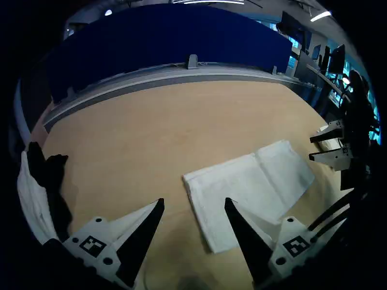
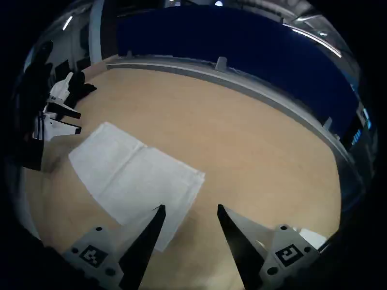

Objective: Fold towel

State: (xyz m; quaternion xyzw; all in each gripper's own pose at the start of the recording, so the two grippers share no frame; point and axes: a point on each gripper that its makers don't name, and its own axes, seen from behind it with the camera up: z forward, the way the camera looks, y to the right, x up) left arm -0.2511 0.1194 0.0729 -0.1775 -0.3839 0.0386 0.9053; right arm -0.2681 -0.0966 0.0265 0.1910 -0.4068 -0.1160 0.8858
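On the bench (image 1: 145,125), toward its near edge, the towel (image 1: 251,186) is laid flat, seemingly doubled along a crease. The left gripper (image 1: 193,200) and the right gripper (image 2: 190,207) are held spread and empty just above it. A further fold is judged pending, for which an edge must first be pinched.

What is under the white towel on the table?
The towel lies flat on the light wooden table, with bare wood showing around its edges. It looks folded, with a crease across it. Anything between its layers or beneath it is covered and cannot be seen.
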